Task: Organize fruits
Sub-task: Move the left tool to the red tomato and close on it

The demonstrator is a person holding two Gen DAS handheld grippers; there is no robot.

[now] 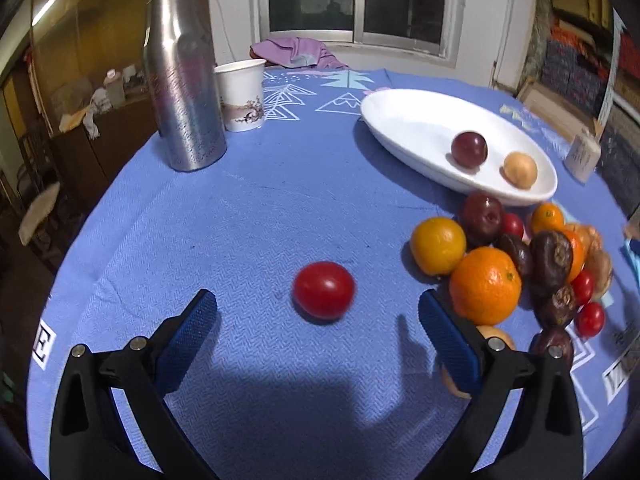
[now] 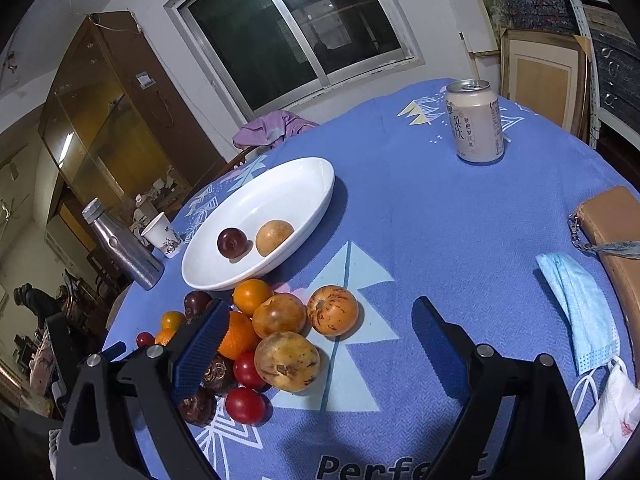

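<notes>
Fruit sits in my white oval dish (image 2: 280, 184): one dark plum (image 2: 232, 243) and one tan round fruit (image 2: 274, 237), side by side, apart from each other. Just beside the dish's near rim, the main pile of fruit (image 2: 256, 336) lies on the blue-clothed desk (image 2: 420, 240). One red tomato (image 1: 323, 295) lies alone, apart from that pile. My left gripper (image 1: 318, 320) hangs over the desk, spread wide and empty, the tomato just ahead between its fingers. My right gripper (image 2: 320, 332) is also wide open, holding nothing, its left finger over the pile.
</notes>
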